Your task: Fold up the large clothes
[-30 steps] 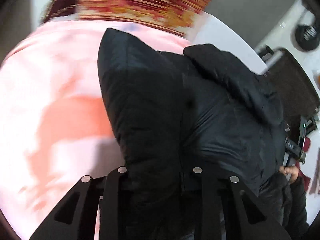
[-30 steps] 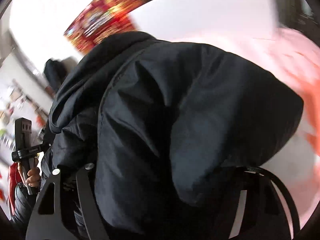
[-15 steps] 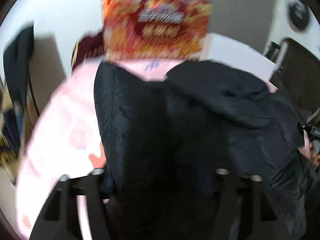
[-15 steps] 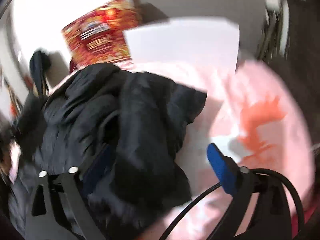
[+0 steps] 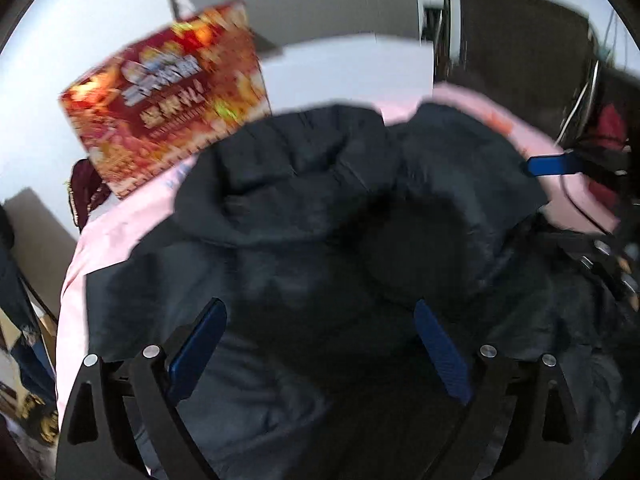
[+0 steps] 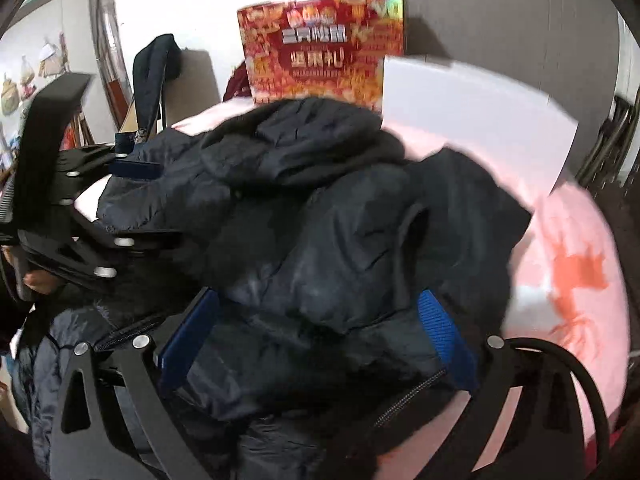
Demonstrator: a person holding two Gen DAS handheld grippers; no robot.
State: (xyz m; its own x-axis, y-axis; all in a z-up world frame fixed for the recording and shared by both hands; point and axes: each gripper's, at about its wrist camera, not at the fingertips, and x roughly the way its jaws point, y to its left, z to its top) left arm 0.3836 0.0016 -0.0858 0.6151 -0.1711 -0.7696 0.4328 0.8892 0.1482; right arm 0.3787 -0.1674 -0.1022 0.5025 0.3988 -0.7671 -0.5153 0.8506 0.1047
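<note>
A black padded jacket (image 5: 320, 240) lies bunched on a pink sheet (image 5: 116, 236) printed with orange figures; the surface under the sheet cannot be made out. In the left wrist view the jacket fills the middle of the frame, its hood or collar (image 5: 288, 168) rolled up toward the far side and folds of cloth heaped toward the right.

The left gripper (image 5: 320, 344) hangs over the near part of the jacket with its blue-padded fingers (image 5: 196, 344) spread wide and nothing between them. The right gripper (image 6: 316, 340) is likewise released, its blue pads (image 6: 444, 340) set well apart above the dark fabric, and a zipper line (image 6: 408, 396) runs near its right finger. A black cable (image 6: 560, 364) loops by that finger.

In the right wrist view the left gripper's body (image 6: 60, 208) shows at the left edge beside the jacket, with a bit of the person's hand (image 6: 38, 280) under it. In the left wrist view a blue finger pad of the right gripper (image 5: 548, 166) shows at the right, just beside the jacket's edge.

Beyond the jacket stand a red and gold printed box (image 6: 324, 48) and a white board (image 6: 472, 116), the box just behind the hood. A dark chair (image 5: 516, 44) stands at the far right.
</note>
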